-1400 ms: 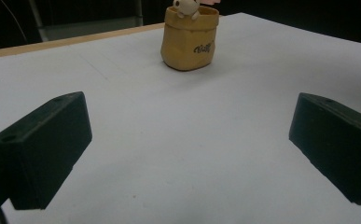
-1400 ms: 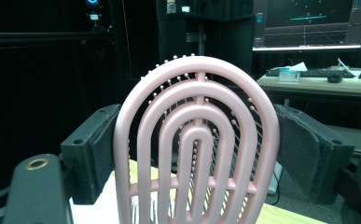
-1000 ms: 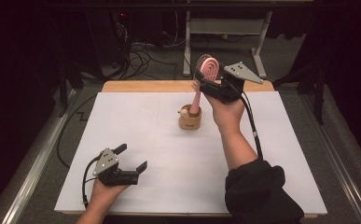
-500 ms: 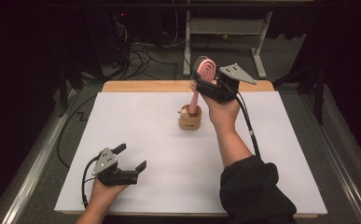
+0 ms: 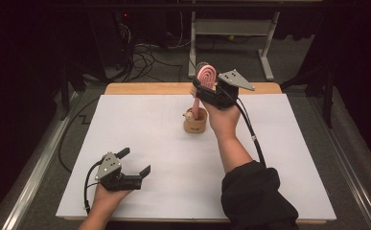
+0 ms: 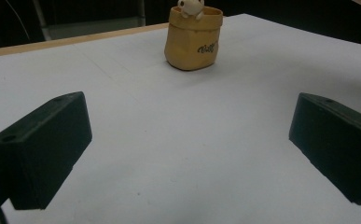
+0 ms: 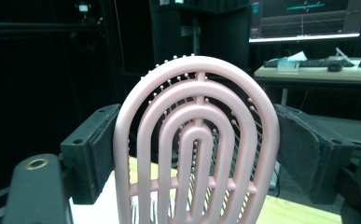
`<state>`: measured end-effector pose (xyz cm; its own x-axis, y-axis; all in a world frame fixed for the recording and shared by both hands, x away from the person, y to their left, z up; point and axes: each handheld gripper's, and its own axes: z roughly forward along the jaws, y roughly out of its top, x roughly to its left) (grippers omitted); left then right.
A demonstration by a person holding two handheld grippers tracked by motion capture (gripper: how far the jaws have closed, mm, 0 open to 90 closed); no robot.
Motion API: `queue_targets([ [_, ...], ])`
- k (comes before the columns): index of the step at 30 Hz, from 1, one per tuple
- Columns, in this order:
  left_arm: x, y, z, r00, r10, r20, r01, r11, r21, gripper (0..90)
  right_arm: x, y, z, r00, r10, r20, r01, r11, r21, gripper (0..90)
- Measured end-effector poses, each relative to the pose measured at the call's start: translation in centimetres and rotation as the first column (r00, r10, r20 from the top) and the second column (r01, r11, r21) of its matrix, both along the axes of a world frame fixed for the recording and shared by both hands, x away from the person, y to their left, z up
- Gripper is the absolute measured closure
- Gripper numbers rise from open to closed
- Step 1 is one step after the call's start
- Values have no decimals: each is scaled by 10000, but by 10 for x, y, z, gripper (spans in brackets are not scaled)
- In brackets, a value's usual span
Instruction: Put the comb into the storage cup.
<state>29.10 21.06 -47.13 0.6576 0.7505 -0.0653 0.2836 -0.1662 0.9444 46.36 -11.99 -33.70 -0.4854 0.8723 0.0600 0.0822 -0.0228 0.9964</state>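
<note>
Right gripper [image 5: 203, 91]: jaws clamp the pink plastic oval hairbrush [image 7: 197, 144], handle in the tan pouch-shaped cup [image 5: 195, 122] mid-table. Left gripper [image 5: 134, 162]: jaws wide open, nothing between, near front-left corner.

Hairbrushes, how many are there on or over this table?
1. The pink hairbrush stands upright between the jaws of the right gripper, its handle reaching down into the small tan cup. The cup's inside is hidden.

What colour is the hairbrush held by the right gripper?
The hairbrush is pink; the right gripper view shows it best.
</note>
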Motion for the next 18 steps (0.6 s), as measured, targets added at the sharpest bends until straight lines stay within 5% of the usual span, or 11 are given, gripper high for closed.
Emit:
queue_targets([
  [18, 0, -1, -1, 10000, -4, -14, 4, 10000, 1, 0, -1, 4, -19, 9997, 217, -126, -218, 9998, -18, 205],
])
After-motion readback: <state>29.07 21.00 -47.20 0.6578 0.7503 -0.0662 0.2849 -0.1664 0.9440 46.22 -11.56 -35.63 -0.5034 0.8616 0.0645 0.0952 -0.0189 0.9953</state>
